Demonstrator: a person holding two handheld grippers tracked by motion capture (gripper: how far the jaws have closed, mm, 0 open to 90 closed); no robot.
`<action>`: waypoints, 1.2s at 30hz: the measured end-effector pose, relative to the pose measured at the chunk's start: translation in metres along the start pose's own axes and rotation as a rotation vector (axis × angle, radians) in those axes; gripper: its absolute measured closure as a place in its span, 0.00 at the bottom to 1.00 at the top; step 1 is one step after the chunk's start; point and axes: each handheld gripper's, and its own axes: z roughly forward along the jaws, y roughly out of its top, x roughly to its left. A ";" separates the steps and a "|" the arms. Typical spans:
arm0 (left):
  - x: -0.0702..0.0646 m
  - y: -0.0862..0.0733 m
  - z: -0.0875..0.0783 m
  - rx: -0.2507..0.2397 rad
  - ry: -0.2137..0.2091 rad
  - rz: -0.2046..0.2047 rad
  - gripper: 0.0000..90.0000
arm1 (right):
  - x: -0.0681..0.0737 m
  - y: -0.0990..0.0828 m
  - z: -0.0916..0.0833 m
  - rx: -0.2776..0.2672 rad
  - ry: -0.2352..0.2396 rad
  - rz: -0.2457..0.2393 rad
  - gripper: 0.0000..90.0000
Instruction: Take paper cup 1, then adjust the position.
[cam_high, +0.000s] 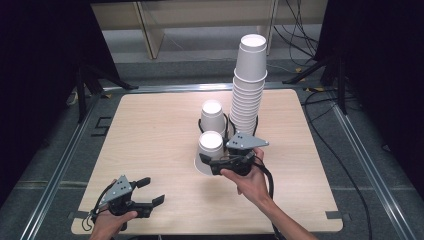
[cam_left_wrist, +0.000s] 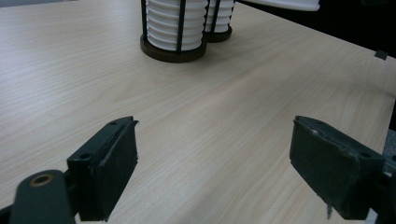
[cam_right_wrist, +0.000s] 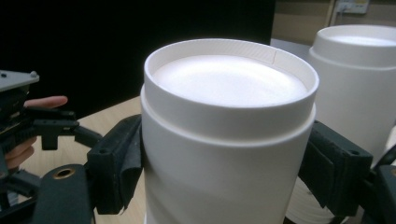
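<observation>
We are resting our left gripper (cam_high: 146, 191) near the front edge of the pale wooden table (cam_high: 150, 130), its jaws standing apart on nothing. Farther in, our right gripper (cam_right_wrist: 224, 163) is clamping an upside-down white paper cup (cam_high: 210, 152). Just behind it a second inverted white cup (cam_high: 213, 116) is standing beside the tall stack of white cups (cam_high: 248, 90).

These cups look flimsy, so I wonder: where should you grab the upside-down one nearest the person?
Probably the side wall just under the upturned base, coming in level from the person's side, as the right gripper does. The cup stands upright and its round wall gives two opposite faces.
</observation>
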 end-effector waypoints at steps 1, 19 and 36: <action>0.000 0.000 0.000 0.000 0.001 0.001 0.17 | 0.002 -0.002 0.001 0.008 0.008 0.008 0.25; -0.003 0.001 0.001 -0.003 -0.002 0.025 0.17 | 0.011 -0.015 0.015 0.012 0.071 -0.028 0.25; -0.009 0.003 0.010 -0.034 -0.063 0.034 0.17 | 0.017 -0.021 0.020 0.040 0.118 -0.027 0.25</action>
